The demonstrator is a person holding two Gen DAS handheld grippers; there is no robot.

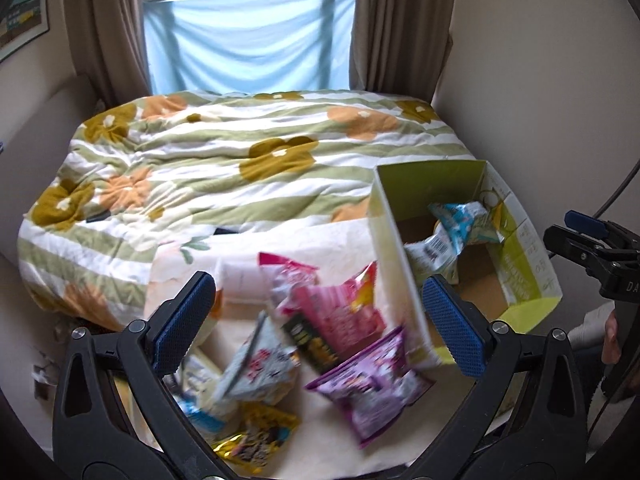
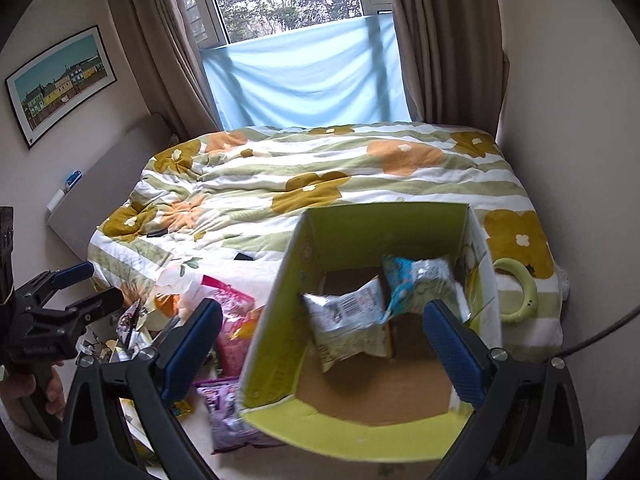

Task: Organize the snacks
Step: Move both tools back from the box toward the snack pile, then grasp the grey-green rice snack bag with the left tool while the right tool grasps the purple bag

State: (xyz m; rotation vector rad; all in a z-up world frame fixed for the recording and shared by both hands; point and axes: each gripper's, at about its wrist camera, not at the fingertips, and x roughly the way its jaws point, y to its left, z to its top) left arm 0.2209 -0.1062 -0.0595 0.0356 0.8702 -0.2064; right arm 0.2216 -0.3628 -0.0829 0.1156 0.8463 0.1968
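Nearest the left wrist camera, the left gripper hangs with its blue pads spread wide and nothing between them, over a loose heap of snack packets on the bed. Beneath it lie a purple packet at about five o'clock, a pink packet near centre, a grey-white packet at seven o'clock and a yellow packet lower still. The green cardboard box stands at three o'clock from the heap, already holding a white-green packet and a blue packet. The right gripper hovers above the box mouth, likewise released and empty. These packets look light, air-puffed and crinkly, with slick film that would probably slide under a flat squeeze; the crimped seam at a top or bottom edge seems the surest hold, pinched gently so the contents are not crushed. The purple packet, lying just beside the box wall, looks the easiest to take next.
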